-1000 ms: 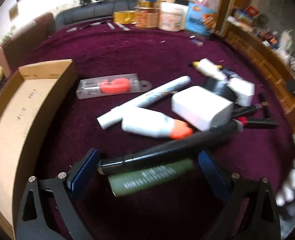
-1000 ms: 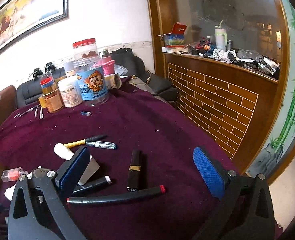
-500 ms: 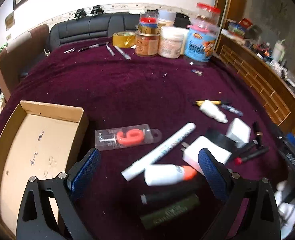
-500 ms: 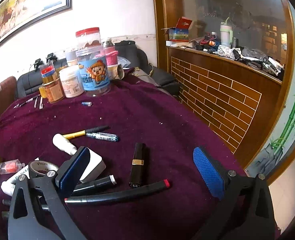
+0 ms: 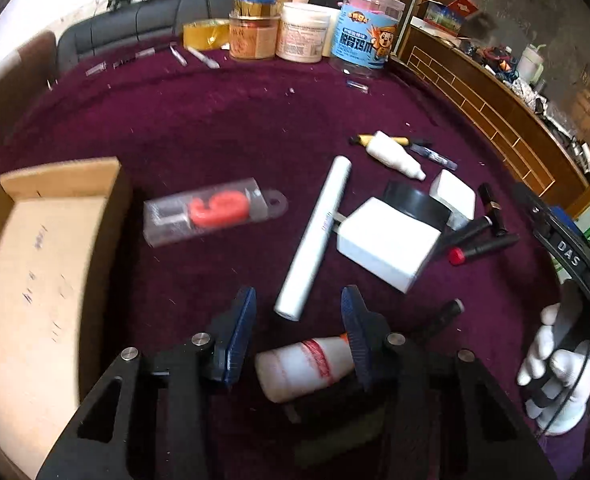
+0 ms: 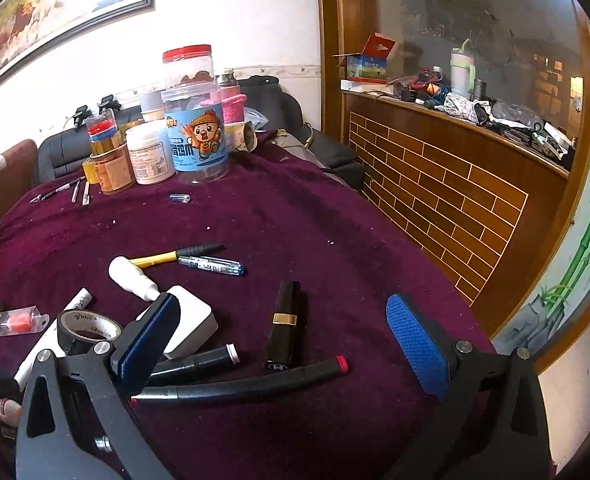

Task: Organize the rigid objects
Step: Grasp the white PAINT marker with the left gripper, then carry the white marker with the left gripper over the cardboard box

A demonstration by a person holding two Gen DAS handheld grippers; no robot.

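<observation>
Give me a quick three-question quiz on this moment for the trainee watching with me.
1. True or false: the cardboard box already has a marker in it.
2. What lies between the fingers of the left gripper?
A. the white bottle with red print
B. a roll of black tape
C. a lipstick
3. Fill in: the right gripper is ___, with nothing held between its pads.

Key: 1 false, no marker shows in the box; 2 A; 3 open.

both wrist views low over shared black tape roll [image 5: 417, 204]
</observation>
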